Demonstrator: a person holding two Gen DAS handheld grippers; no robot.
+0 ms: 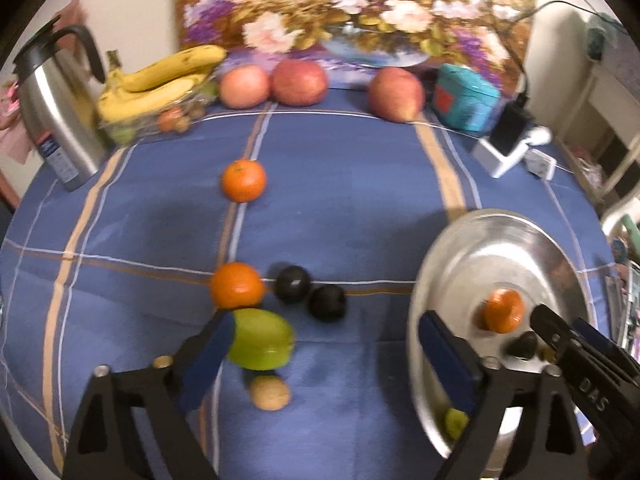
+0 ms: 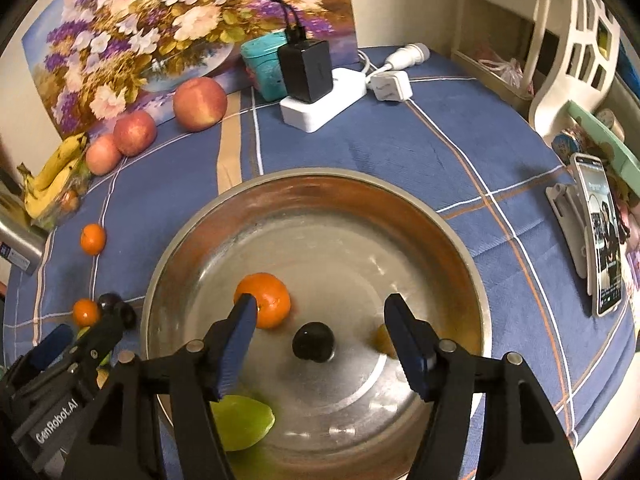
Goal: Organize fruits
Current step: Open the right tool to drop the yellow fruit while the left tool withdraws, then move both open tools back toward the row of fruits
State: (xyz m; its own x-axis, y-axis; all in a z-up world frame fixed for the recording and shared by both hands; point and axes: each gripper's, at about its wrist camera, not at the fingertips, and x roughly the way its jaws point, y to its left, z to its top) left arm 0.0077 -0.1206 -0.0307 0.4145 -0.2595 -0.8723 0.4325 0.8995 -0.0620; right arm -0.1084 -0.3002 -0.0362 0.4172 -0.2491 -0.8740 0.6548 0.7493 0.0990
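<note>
It was a home: beside the flower painting (image 1: 352,8) stood a thermos (image 1: 56,108), bananas (image 1: 168,80) and a checked tablecloth (image 1: 340,184).

Green fruit (image 1: 262,339) (blurred) beside left gripper's (image 1: 324,356) wide-apart jaws.

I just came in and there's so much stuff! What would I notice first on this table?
Probably the big shiny metal bowl on the blue checked tablecloth, with a tangerine, a dark round fruit and a green fruit inside. Next, the bright flower painting leaning at the back, with three apples and bananas lined up before it.
</note>
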